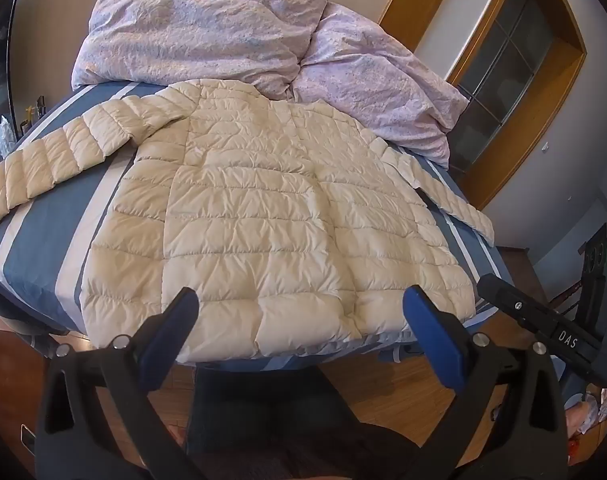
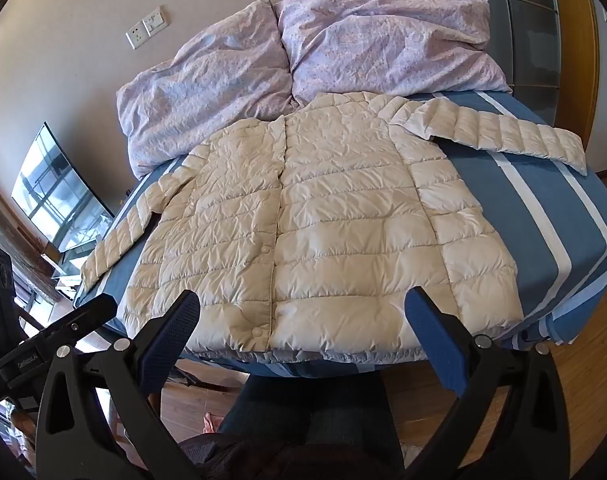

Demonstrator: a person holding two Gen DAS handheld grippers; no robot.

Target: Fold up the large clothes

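A cream quilted puffer jacket [image 1: 263, 208] lies flat, front up, on the blue and white striped bed [image 1: 39, 240], with both sleeves spread out to the sides. It also shows in the right wrist view [image 2: 327, 216], snaps down its middle. My left gripper [image 1: 301, 308] is open and empty, held above the jacket's hem at the bed's near edge. My right gripper [image 2: 303, 308] is open and empty, also above the hem. The right gripper's body shows at the right of the left wrist view [image 1: 543, 320].
A crumpled pink floral duvet [image 2: 303, 64] is piled at the head of the bed. A wood-framed glass door [image 1: 515, 60] stands to the right. A mirror [image 2: 51, 196] leans by the wall at left. Wooden floor [image 2: 583, 380] lies below the near edge.
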